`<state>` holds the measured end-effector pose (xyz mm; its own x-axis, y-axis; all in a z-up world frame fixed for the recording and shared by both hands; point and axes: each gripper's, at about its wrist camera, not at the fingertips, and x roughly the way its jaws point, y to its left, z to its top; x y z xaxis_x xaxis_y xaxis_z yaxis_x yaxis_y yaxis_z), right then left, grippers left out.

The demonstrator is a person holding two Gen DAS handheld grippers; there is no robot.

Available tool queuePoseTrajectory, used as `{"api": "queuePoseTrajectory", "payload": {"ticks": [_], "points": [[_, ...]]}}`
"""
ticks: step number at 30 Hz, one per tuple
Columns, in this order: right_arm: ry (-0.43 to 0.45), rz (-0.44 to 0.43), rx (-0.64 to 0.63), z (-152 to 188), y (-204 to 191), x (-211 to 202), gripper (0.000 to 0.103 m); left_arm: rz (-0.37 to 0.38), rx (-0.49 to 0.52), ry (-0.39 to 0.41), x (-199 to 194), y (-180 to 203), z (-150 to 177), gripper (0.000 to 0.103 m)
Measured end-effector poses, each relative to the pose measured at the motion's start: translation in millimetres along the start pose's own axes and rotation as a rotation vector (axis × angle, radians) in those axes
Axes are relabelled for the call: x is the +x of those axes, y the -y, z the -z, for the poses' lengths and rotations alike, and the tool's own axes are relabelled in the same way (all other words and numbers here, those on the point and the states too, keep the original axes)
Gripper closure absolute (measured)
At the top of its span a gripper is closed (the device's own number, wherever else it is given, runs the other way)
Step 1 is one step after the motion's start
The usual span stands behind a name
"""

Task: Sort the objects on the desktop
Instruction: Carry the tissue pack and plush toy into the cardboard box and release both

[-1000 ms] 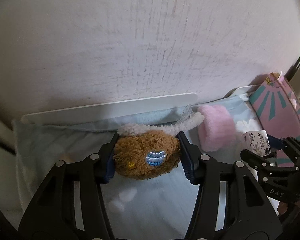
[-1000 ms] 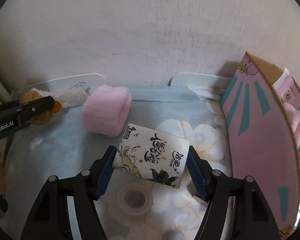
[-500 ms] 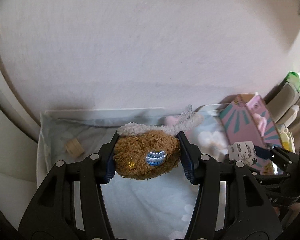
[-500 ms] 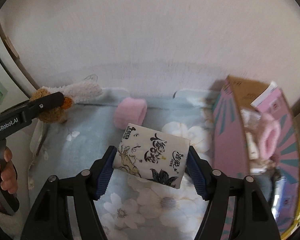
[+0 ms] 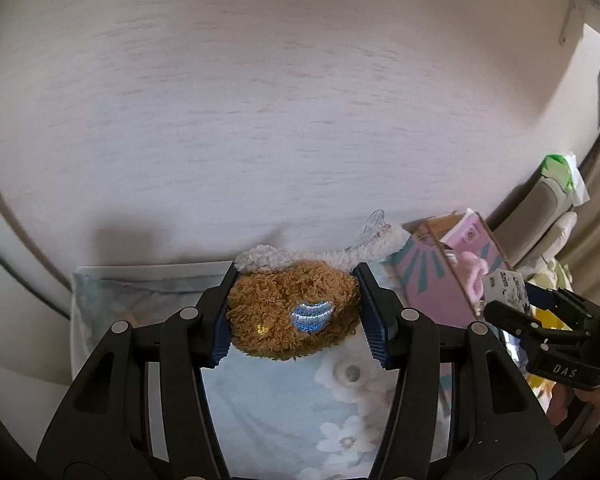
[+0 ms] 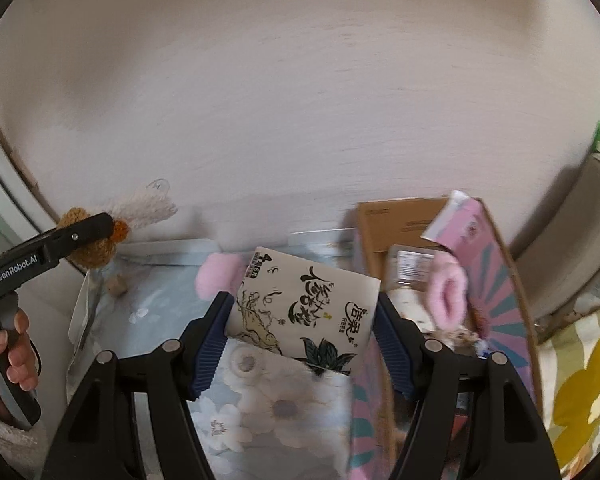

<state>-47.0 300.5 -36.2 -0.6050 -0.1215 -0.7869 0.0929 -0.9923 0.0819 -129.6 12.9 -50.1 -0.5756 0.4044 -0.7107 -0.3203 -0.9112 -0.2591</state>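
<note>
My left gripper (image 5: 296, 314) is shut on a brown plush toy (image 5: 292, 312) with a white fuzzy tail, held high above the floral blue cloth (image 5: 284, 412). It also shows at the left of the right wrist view (image 6: 92, 240). My right gripper (image 6: 302, 326) is shut on a white tissue pack (image 6: 304, 312) with black calligraphy, held above the cloth beside the open pink cardboard box (image 6: 496, 280). The pack also shows in the left wrist view (image 5: 504, 288). The box holds a pink fuzzy item (image 6: 448, 300) and other small things.
A pink fuzzy wristband (image 6: 220, 276), a clear tape roll (image 6: 244, 362) and a small cork-like piece (image 6: 118, 284) lie on the cloth. A wall rises behind. A grey cushion (image 6: 580, 240) and yellow floral fabric (image 6: 584, 380) are at the right.
Both grippers have risen with their loads and moved back; the table looks smaller and lower. The right gripper has shifted toward the pink box, whose open inside now shows.
</note>
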Motion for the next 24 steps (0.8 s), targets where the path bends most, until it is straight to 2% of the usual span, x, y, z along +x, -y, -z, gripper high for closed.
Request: {"api": "queuePoseTrajectory", "payload": {"ticks": [12, 24], "points": [[-0.012, 0.092, 0.137, 22, 73, -22, 0.038, 0.127, 0.121, -0.023, 20, 75, -13, 0.053], [-0.053, 0.142, 0.231, 50, 121, -22, 0.038, 0.26, 0.224, -0.086, 64, 162, -21, 0.053]]}}
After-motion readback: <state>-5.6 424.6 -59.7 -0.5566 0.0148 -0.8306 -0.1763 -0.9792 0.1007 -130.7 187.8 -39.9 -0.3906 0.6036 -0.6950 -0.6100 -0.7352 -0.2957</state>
